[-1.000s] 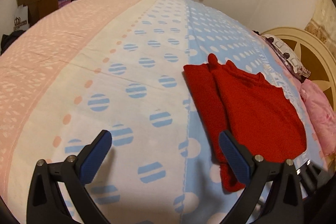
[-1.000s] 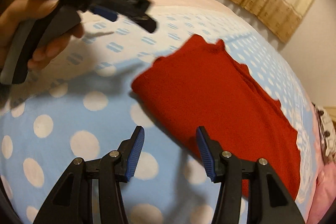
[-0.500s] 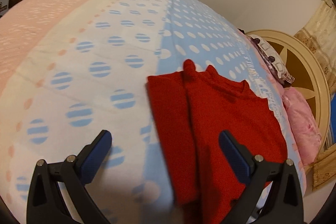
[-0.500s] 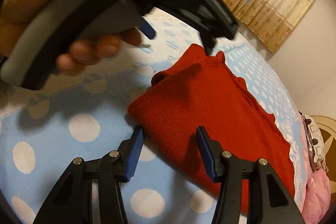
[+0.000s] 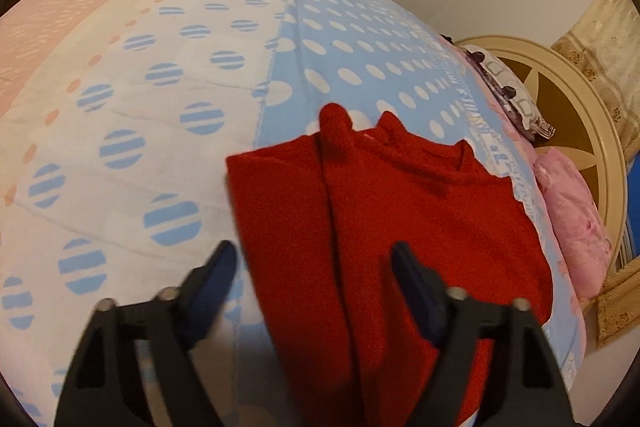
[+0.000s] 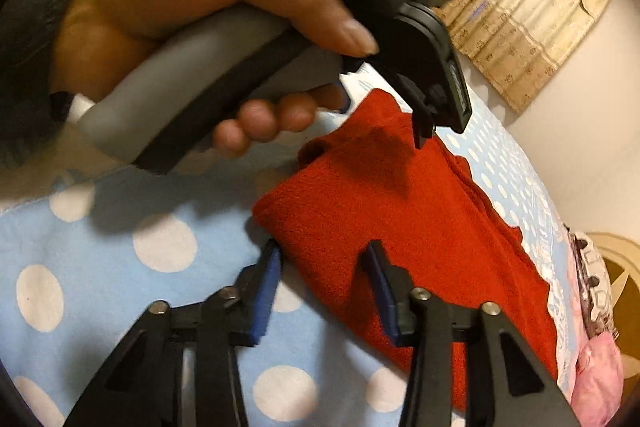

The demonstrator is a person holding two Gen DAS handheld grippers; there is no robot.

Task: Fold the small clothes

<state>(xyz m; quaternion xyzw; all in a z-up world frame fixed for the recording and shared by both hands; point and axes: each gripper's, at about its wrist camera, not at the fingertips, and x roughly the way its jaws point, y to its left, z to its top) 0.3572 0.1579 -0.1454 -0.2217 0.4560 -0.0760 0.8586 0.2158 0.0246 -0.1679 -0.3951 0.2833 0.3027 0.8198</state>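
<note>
Lying folded on the blue, white-dotted part of the bed cover (image 5: 360, 39) is the red garment (image 5: 420, 227), its sleeve tip sticking up at the far edge. The left hand-held gripper (image 5: 312, 267) is hovering over the garment's near end, its jaws closing but apart, straddling the cloth's left fold without pinching it. The right hand-held gripper (image 6: 320, 267) is reaching at the garment's near corner, its jaws narrowing, the corner sitting between the blue pads (image 6: 266, 287); whether they are pressing it I cannot tell. A hand (image 6: 192, 7) is gripping the left tool's grey handle above the garment. Beside the garment's far side lies a pink pillow (image 5: 572, 219).
</note>
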